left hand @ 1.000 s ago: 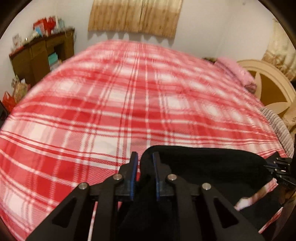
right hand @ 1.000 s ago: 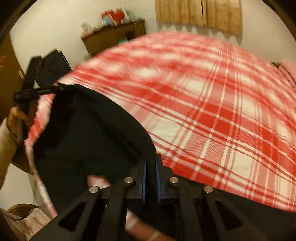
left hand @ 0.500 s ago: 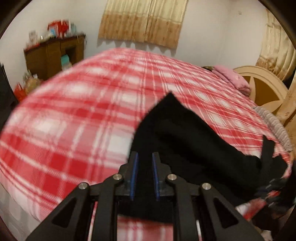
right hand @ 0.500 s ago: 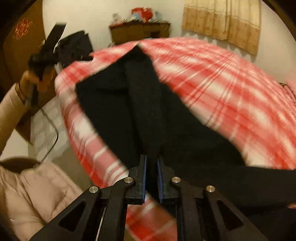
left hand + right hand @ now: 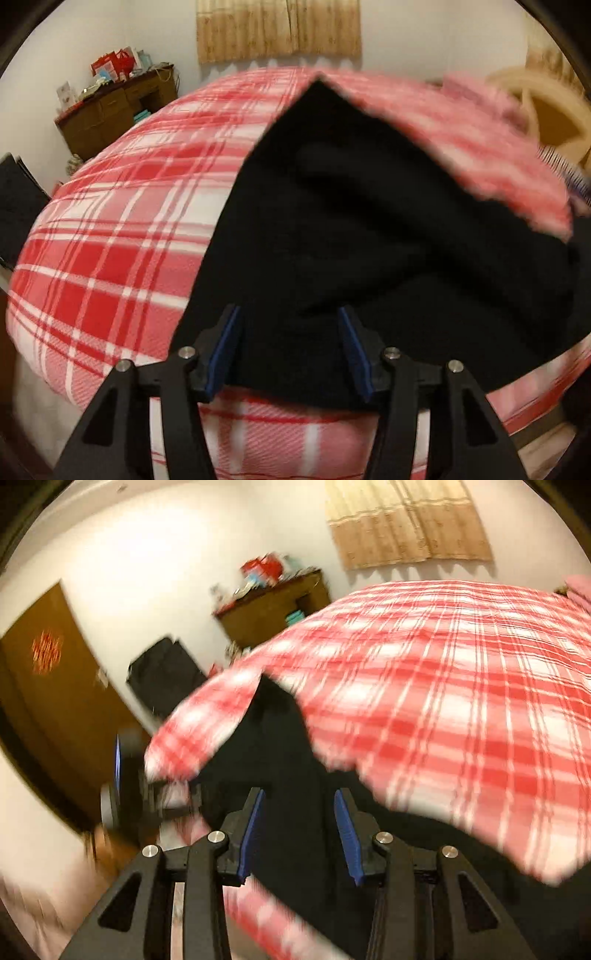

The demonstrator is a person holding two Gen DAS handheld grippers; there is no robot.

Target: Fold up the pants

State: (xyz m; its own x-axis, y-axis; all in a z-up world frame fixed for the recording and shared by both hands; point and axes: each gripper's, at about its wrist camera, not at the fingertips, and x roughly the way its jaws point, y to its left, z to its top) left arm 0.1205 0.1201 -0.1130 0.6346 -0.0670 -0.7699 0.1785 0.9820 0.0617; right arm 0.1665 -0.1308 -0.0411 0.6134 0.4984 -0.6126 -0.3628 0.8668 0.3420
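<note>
The black pants (image 5: 362,229) lie spread on the red plaid bed cover (image 5: 122,236), one leg reaching far up the bed to a point. My left gripper (image 5: 291,350) is open, its blue-padded fingers (image 5: 225,347) apart over the near edge of the pants. In the right wrist view the pants (image 5: 280,768) run as a dark strip along the bed's near edge, blurred. My right gripper (image 5: 299,834) is open over them. The left gripper shows blurred at the left of the right wrist view (image 5: 122,775).
A wooden dresser (image 5: 110,110) with red boxes stands by the far wall under a beige curtain (image 5: 277,29). A pale wooden headboard (image 5: 546,110) and pink pillow (image 5: 476,96) are at the right. A brown door (image 5: 48,701) and a black bag (image 5: 162,675) are left of the bed.
Both grippers were shut on the pants and swung them out over the bed. Now both have opened and let go, and the pants lie on the cover.
</note>
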